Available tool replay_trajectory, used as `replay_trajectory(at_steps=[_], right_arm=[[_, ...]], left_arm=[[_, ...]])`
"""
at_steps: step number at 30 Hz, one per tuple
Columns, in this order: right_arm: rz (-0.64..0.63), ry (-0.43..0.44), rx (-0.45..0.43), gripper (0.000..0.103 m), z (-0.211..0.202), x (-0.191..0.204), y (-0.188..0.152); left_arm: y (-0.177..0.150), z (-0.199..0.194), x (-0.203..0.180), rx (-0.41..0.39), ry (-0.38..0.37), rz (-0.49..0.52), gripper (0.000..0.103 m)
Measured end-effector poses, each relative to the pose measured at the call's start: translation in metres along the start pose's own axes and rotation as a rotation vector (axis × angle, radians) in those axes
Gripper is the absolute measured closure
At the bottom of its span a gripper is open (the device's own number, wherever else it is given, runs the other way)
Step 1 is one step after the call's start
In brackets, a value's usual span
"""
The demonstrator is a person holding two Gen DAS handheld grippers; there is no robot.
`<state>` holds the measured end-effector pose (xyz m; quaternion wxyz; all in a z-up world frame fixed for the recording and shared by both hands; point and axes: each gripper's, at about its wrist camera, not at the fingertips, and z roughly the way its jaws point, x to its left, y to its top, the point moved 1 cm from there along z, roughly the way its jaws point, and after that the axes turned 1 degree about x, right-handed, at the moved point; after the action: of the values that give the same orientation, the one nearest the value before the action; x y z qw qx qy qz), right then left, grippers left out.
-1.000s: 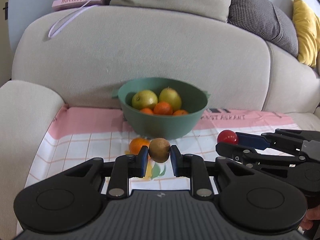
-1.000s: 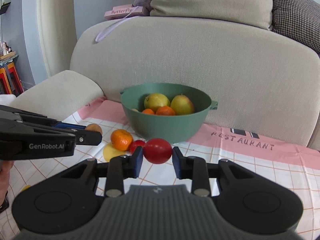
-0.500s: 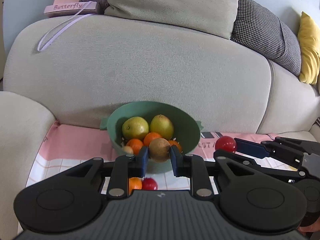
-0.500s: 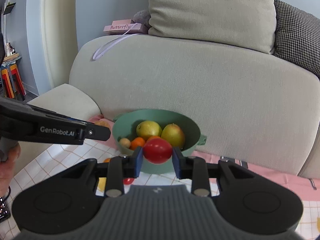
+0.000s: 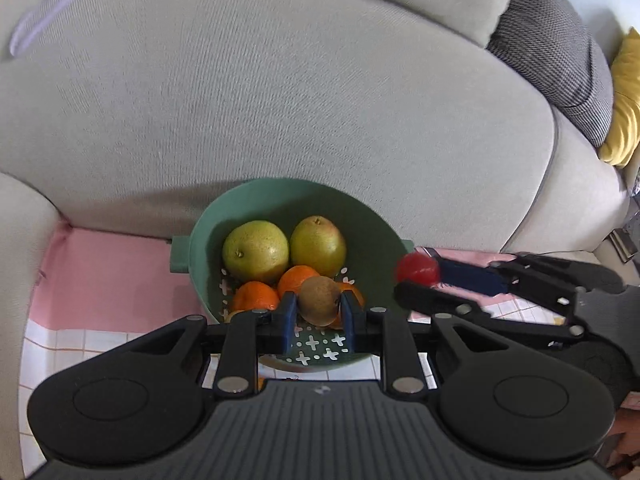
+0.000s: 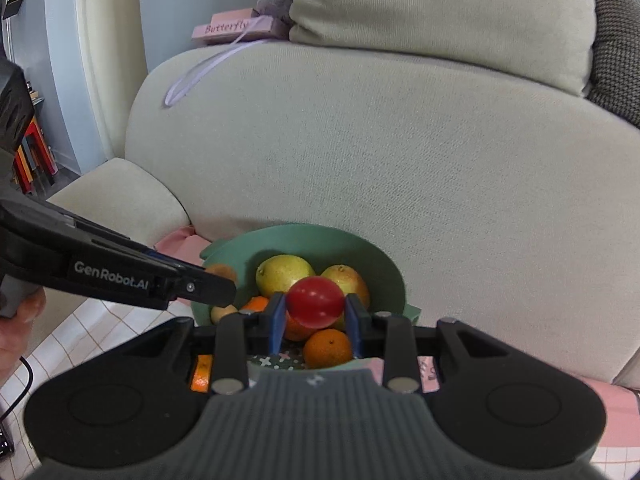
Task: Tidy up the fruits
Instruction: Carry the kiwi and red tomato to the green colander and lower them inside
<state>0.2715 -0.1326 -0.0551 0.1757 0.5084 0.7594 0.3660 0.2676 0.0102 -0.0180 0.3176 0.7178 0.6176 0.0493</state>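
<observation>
A green bowl point(image 5: 208, 232) sits on a pink checked cloth against the sofa back, holding two yellow-green pears point(image 5: 256, 246) and several oranges point(image 5: 256, 296). My left gripper point(image 5: 319, 312) is shut on a brown kiwi point(image 5: 320, 300), held over the bowl's near side. In the right wrist view the same bowl point(image 6: 384, 264) lies below my right gripper point(image 6: 316, 320), which is shut on a red tomato point(image 6: 316, 300) above the fruit. The right gripper also shows in the left wrist view at the bowl's right rim, with the tomato point(image 5: 416, 268). The left gripper point(image 6: 212, 288) reaches in from the left.
The beige sofa back point(image 5: 280, 100) rises right behind the bowl, an armrest point(image 6: 120, 196) at the left. The pink and white cloth point(image 5: 100, 272) covers the seat. An orange piece point(image 6: 200, 372) lies on the cloth below the right gripper. A pink "Butterfly" box point(image 6: 228, 28) rests on the sofa top.
Both grippers moved forward from the cloth to over the bowl, still holding the kiwi and the tomato. The loose orange and red fruit on the cloth dropped out of the left wrist view.
</observation>
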Motion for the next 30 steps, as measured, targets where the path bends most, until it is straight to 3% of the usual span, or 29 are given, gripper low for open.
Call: replay_trajectory(at_steps=[8,16,30], right_arm=[[0.028,0.101,0.200,0.075,0.055,-0.004,0.006],[0.065,0.165,0.350,0.074,0.095,-0.002,0.004],[0.029,0.144,0.458,0.074,0.121,0.013,0.007]], left_arm=[[0.008,0.036,0.016,0.139,-0.001,-0.040,0.077],[0.008,0.054,0.023,0.190,0.025,-0.040,0.077],[0.012,0.057,0.030,0.208,0.017,-0.049,0.077]])
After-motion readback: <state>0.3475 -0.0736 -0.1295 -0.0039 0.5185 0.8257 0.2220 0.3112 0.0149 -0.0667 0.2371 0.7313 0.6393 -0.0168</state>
